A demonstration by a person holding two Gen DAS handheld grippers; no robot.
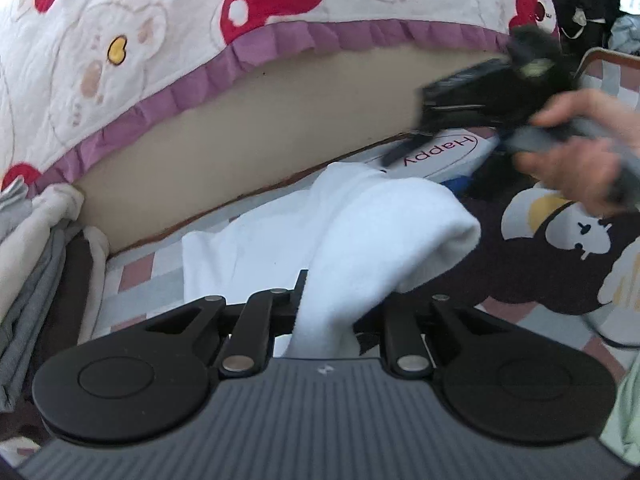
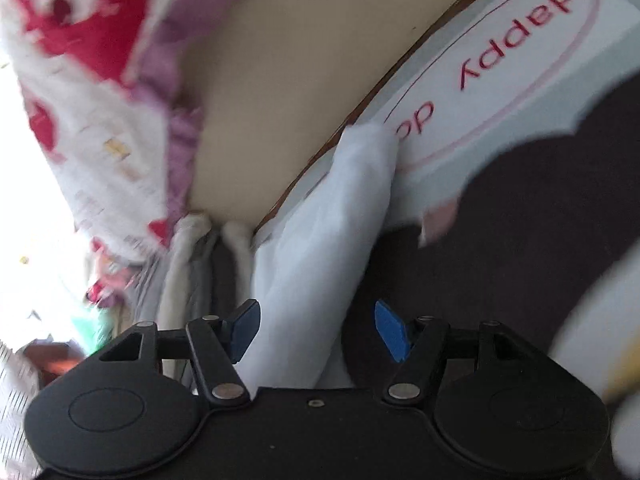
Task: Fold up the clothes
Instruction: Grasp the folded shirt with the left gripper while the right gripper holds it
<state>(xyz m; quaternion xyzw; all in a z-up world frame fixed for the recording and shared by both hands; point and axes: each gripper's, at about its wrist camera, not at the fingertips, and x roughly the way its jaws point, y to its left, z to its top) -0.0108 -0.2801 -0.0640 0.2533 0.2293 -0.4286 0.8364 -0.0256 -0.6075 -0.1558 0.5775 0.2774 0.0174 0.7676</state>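
A white garment point(image 1: 360, 232) lies bunched on the bed, and one end of it runs down into my left gripper point(image 1: 320, 320), which is shut on it; the fingertips are hidden by the cloth. The same white garment point(image 2: 320, 240) shows in the right wrist view. My right gripper point(image 2: 316, 328) is open, its blue pads point(image 2: 390, 332) on either side of the cloth without pinching it. The right gripper point(image 1: 480, 100) also shows, blurred, in the left wrist view, held by a hand at the right.
A dark brown garment with white cartoon prints point(image 1: 560, 248) lies to the right. A white piece with "Happy" lettering point(image 2: 500, 80) lies behind. A beige mattress side point(image 1: 240, 140) with a red-and-white quilt point(image 1: 120, 40) rises behind. Folded grey and cream clothes point(image 1: 32, 240) sit at left.
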